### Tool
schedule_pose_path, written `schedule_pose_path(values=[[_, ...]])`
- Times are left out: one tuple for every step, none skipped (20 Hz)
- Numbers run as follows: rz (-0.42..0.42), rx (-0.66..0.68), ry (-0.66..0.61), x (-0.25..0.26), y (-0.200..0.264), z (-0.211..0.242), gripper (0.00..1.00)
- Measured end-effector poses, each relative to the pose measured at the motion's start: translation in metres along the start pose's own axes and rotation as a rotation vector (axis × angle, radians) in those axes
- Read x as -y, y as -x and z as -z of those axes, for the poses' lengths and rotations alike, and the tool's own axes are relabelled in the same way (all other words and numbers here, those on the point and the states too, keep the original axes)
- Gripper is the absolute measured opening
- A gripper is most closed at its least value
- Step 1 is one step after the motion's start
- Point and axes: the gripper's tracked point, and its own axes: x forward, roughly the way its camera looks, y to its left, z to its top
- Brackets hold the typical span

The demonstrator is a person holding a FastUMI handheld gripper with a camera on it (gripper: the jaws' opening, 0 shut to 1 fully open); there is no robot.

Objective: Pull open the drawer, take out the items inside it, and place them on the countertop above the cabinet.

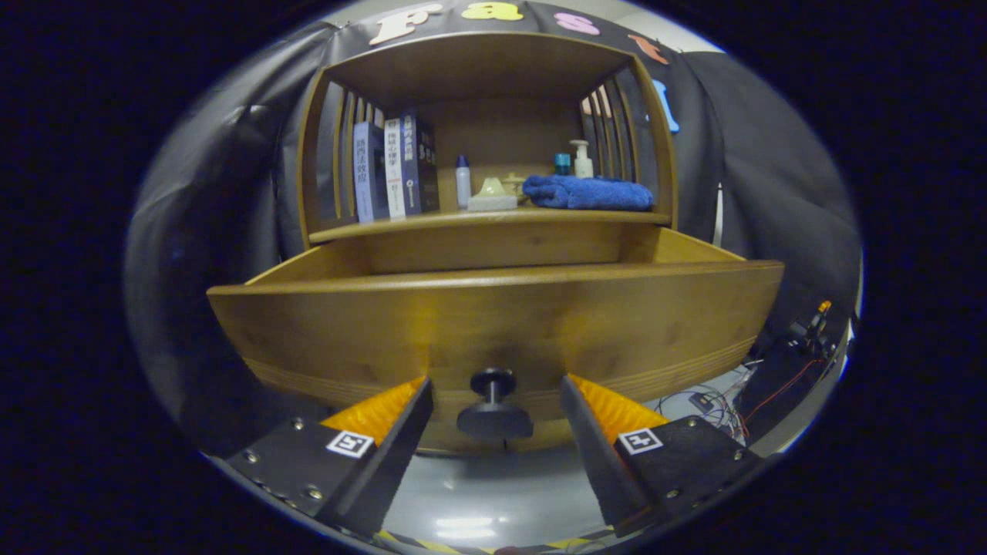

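While the drawer (pixel 493 324) stands pulled well out of the wooden cabinet (pixel 486 69), its tall front panel fills the middle of the frame and hides whatever lies inside; only the top edges of its two side walls and a strip of the inner back wall show above the rim. One dark round knob (pixel 493 408) sits at the lower centre of the panel, and the gripper (pixel 493 401) has its fingers spread wide to either side of it, touching neither the knob nor each other, with open gaps on both sides. Above the drawer, the surface (pixel 432 223) of the cabinet carries three upright books (pixel 393 169) at the left, one slim white bottle with a blue cap (pixel 463 181), one pale small object (pixel 492 196) on a base that is hard to make out, one folded blue towel (pixel 587 193), and behind it one teal-capped container (pixel 562 163) and one pump bottle (pixel 582 159), both partly hidden by the towel. Free room on the surface is a narrow strip along its front edge. At the lower right of the frame, thin wires (pixel 717 401) trail over the pale floor (pixel 478 493), and the drawer's underside is cut off from sight by the fingers.
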Motion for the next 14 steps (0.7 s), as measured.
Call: schedule_pose_path(values=[[-0.004,0.003,0.008,-0.001,-0.002,-0.001,1.00],[-0.014,0.000,0.012,-0.003,-0.007,0.001,1.00],[-0.021,-0.010,0.015,-0.005,-0.013,0.001,1.00],[-0.028,-0.015,0.014,-0.007,-0.016,0.001,1.00],[-0.031,-0.020,0.016,-0.008,-0.020,0.001,1.00],[-0.031,-0.020,0.022,-0.008,-0.022,0.000,1.00],[-0.033,-0.026,0.026,-0.008,-0.026,-0.001,1.00],[-0.033,-0.023,0.022,-0.008,-0.028,-0.002,1.00],[-0.032,-0.028,0.024,-0.009,-0.031,-0.003,1.00],[-0.031,-0.028,0.026,-0.010,-0.034,-0.003,1.00],[-0.028,-0.030,0.026,-0.011,-0.037,-0.004,1.00],[-0.026,-0.029,0.028,-0.012,-0.040,-0.005,1.00],[-0.026,-0.028,0.031,-0.013,-0.044,-0.005,1.00],[-0.024,-0.027,0.035,-0.014,-0.048,-0.005,1.00]])
